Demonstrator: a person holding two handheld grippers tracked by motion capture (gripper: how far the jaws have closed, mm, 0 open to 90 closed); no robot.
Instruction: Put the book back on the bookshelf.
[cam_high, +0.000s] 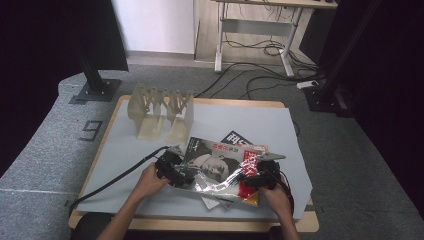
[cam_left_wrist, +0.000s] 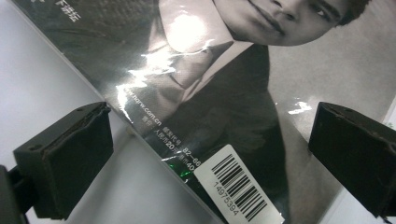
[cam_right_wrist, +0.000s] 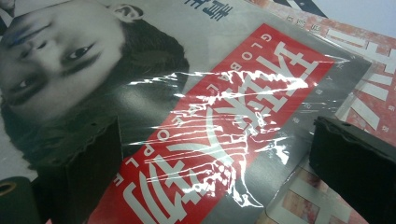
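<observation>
Both grippers, left (cam_high: 176, 172) and right (cam_high: 251, 176), spread fingers wide over the magazine (cam_high: 220, 162) (slick, floppy shrink-wrap), best pinched at its edges.

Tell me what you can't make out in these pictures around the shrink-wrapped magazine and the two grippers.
- Magazines under the shrink-wrapped black-and-white portrait magazine: high view, mostly covered by it; their number is unclear.
- Red title band: right gripper view, plastic glare breaks up the lettering.
- White barcode sticker: left gripper view, cut off by the bottom edge.
- Left gripper and right gripper: whether the jaws touch the wrap is unclear.
</observation>
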